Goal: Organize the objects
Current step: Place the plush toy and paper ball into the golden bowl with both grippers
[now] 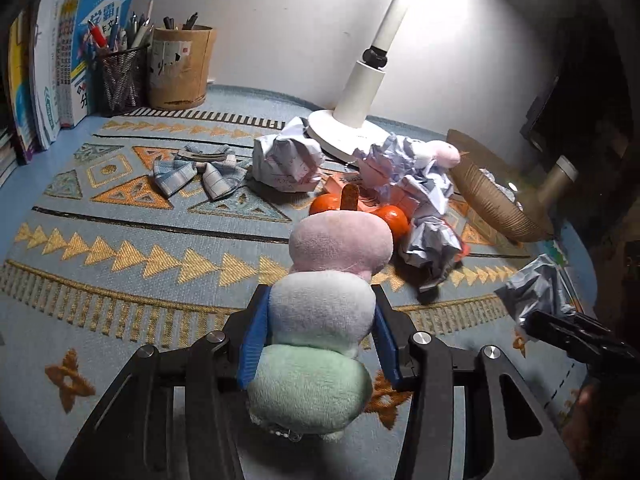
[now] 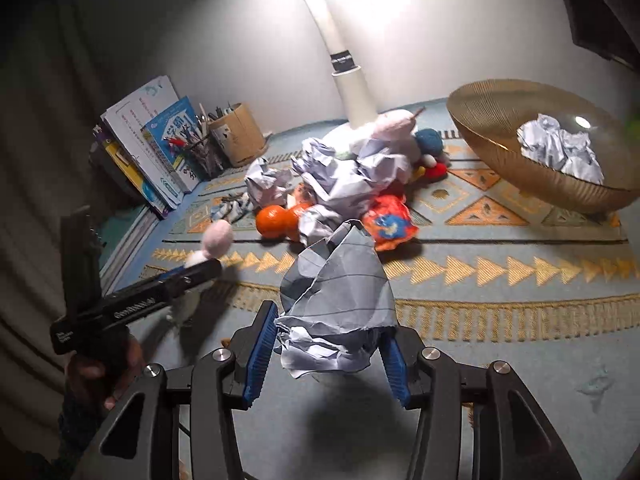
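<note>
Left gripper (image 1: 320,336) clamped on a plush dango toy (image 1: 324,320), blue pads pressing its white middle ball, pink ball forward, green ball nearest the camera; toy held above the patterned rug (image 1: 120,248). Right gripper (image 2: 328,344) clamped on a crumpled paper ball (image 2: 336,300), paper bulging up and forward past the pads, also off the rug. In the right wrist view the left gripper shows at the left edge with the toy's pink end sticking out. Clutter pile mid-rug by the white lamp base (image 1: 344,136): 2 more paper wads (image 1: 286,158) (image 1: 424,216), an orange dumbbell-shaped toy (image 1: 360,210) touching the wads, a pink plush (image 1: 444,154) on top at the back, a red and blue plush (image 2: 430,152) behind the pile, an orange snack bag (image 2: 388,222) in front. Plaid fabric bow (image 1: 200,174) lies flat left of the pile, apart from it. Brown ribbed bowl (image 2: 500,160) at the right, well apart from the pile, 1 crumpled paper (image 2: 560,148) inside it. Back left corner: upright books (image 1: 52,68), mesh pen cup (image 1: 122,76) and brown cylinder holder (image 1: 180,68) side by side, both holding pens.
</note>
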Tool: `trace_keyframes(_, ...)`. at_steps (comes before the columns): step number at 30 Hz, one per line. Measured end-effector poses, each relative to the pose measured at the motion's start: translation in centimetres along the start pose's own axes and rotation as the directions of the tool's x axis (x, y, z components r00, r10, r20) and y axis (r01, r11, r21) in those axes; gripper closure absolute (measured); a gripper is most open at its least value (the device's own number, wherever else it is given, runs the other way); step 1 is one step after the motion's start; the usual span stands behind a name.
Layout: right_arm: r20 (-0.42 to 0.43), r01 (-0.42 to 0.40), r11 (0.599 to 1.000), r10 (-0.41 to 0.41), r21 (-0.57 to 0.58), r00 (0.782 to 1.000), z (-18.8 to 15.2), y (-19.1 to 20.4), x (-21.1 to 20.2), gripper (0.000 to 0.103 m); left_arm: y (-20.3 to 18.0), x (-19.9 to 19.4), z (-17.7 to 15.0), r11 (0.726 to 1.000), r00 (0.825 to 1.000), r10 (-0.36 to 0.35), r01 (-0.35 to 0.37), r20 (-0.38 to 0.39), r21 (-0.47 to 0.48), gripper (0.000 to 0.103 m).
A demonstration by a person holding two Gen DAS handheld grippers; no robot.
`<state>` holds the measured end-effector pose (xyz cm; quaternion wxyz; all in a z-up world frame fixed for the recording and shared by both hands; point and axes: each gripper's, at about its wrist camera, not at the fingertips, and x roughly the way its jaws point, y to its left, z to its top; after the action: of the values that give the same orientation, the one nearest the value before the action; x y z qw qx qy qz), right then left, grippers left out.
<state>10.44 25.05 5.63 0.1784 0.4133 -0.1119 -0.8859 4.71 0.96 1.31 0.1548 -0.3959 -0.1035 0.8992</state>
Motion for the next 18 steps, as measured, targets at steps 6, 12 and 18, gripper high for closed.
trace_keyframes(6,-0.076,0.021,0.994,-0.013,0.106,0.997,-1.5,-5.1,0.2,0.05,-3.9,0.8,-1.7,0.996,0.998,-0.055,0.053,0.027,0.077,0.058)
trace_keyframes(12,-0.03,0.066,0.99,-0.063,0.122,0.998,-3.0,-6.9,-1.9,0.036,-5.6,0.9,-2.4,0.99,0.999,-0.023,0.016,0.048,0.138,0.055)
trace_keyframes(18,-0.039,0.176,0.983,-0.174,0.043,0.984,-3.5,-6.0,-1.9,0.035,-4.2,0.6,-2.2,0.996,0.996,-0.062,0.058,0.056,0.073,0.055)
